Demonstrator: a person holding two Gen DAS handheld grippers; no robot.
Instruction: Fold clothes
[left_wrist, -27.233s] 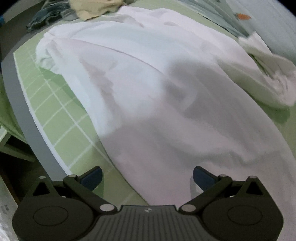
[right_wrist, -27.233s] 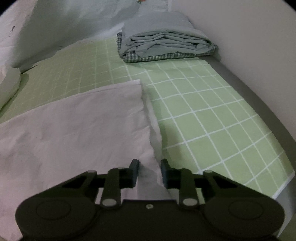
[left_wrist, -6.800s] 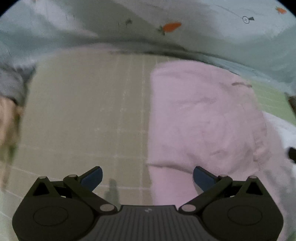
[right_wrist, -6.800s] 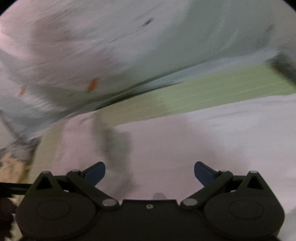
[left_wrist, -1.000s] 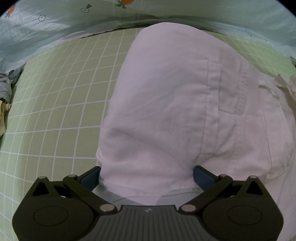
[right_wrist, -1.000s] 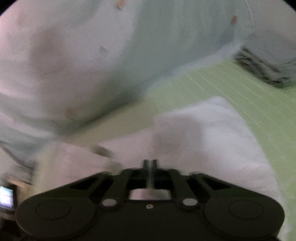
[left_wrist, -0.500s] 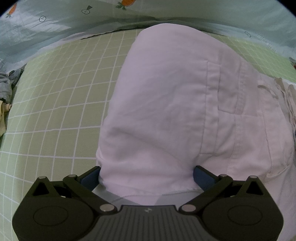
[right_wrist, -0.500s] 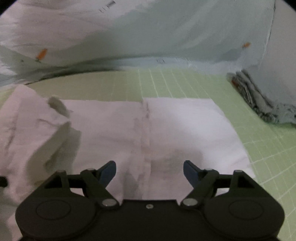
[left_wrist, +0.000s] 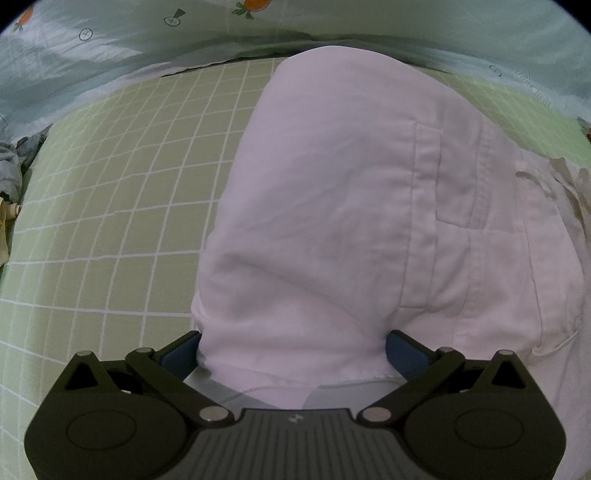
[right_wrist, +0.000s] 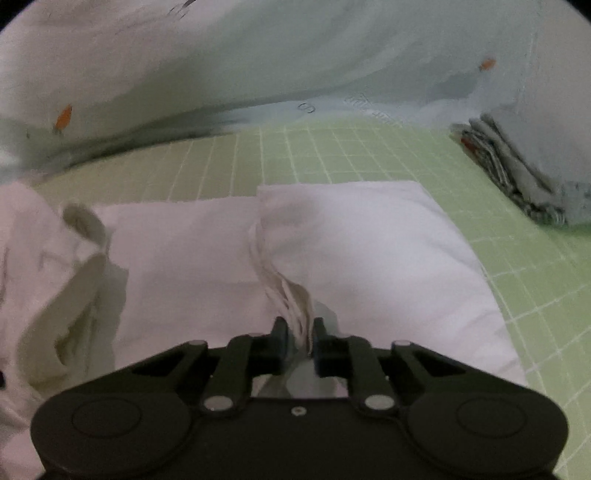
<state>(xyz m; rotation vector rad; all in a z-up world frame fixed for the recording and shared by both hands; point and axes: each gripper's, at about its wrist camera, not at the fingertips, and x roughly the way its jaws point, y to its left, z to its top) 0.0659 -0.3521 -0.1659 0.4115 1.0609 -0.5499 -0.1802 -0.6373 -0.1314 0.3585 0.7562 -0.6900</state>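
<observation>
Right wrist view first: my right gripper (right_wrist: 298, 338) has its jaws closing on a bunched ridge of the white garment (right_wrist: 369, 258), and the gathered layers of cloth stand pinched between the two dark fingers (right_wrist: 279, 338). From that pinch the ridge runs away from me up the middle of the cloth, with a flat panel on either side. On the left the fabric rumples into loose, creamy folds. The whole piece lies on the green checked sheet (right_wrist: 332, 151), which shows beyond it and along its right edge. Farther right, near the wall, sits a folded stack of grey clothes (right_wrist: 517, 173), well apart from the garment. A pale quilt with small orange prints (right_wrist: 258, 55) rises behind everything.

Left wrist view: my left gripper (left_wrist: 291, 350) stands with its jaws spread wide, and the near edge of the white garment (left_wrist: 332, 221) fills the gap between the blue pads (left_wrist: 400, 349). The cloth touches both pads, but I cannot tell whether they press on it. The garment stretches away as a long smooth fold, with seams and a pocket visible on its right half. The green checked sheet (left_wrist: 110, 221) lies bare to the left, and the pale quilt (left_wrist: 110, 44) crosses the far side.
</observation>
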